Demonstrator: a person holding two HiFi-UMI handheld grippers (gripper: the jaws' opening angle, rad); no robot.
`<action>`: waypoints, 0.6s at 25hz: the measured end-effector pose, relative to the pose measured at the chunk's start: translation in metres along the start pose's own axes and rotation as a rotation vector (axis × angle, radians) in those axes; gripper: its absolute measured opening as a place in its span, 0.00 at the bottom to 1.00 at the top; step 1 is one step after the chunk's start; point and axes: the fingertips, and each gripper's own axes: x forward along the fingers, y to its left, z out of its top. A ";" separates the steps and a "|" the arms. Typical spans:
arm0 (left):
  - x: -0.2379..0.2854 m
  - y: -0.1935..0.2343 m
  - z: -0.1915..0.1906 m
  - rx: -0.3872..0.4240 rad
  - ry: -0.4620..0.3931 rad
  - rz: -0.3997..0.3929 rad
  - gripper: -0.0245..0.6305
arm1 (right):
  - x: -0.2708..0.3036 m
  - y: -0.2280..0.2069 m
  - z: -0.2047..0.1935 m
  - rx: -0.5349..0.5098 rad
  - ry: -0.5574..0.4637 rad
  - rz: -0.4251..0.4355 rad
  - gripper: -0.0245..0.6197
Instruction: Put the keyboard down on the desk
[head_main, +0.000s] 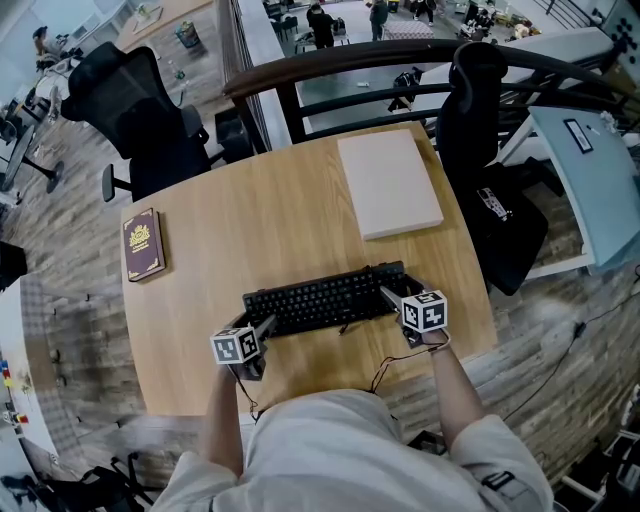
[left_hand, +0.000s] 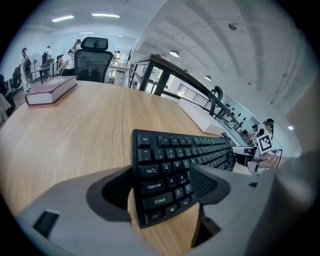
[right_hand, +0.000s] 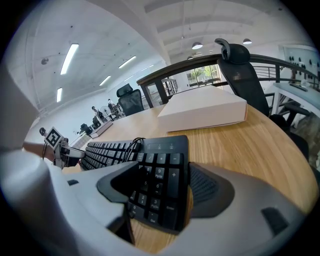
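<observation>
Left gripper (head_main: 262, 326) and right gripper (head_main: 393, 296) each clench their fingers on one end of the black keyboard (head_main: 320, 298), which lies level near the front of the worktop (head_main: 250, 215). Whether it rests there yet is unclear. Letting go seems all that remains.

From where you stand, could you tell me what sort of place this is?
Probably an open-plan office: a light wooden desk, a black computer keyboard, a black swivel office chair beside the desk, and other people beyond.

The black keyboard (head_main: 325, 298), keys up and level, stretches crosswise over the wooden desk's (head_main: 250, 210) near side.
</observation>
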 end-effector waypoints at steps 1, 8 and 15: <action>0.001 0.000 0.000 0.000 -0.001 0.002 0.60 | 0.000 0.000 0.000 0.001 0.001 -0.001 0.51; 0.001 0.001 -0.001 -0.004 -0.001 0.009 0.60 | 0.000 0.000 0.000 0.006 0.003 -0.008 0.51; 0.006 0.005 -0.010 -0.022 0.020 0.026 0.60 | 0.003 0.000 -0.003 0.015 0.009 -0.016 0.51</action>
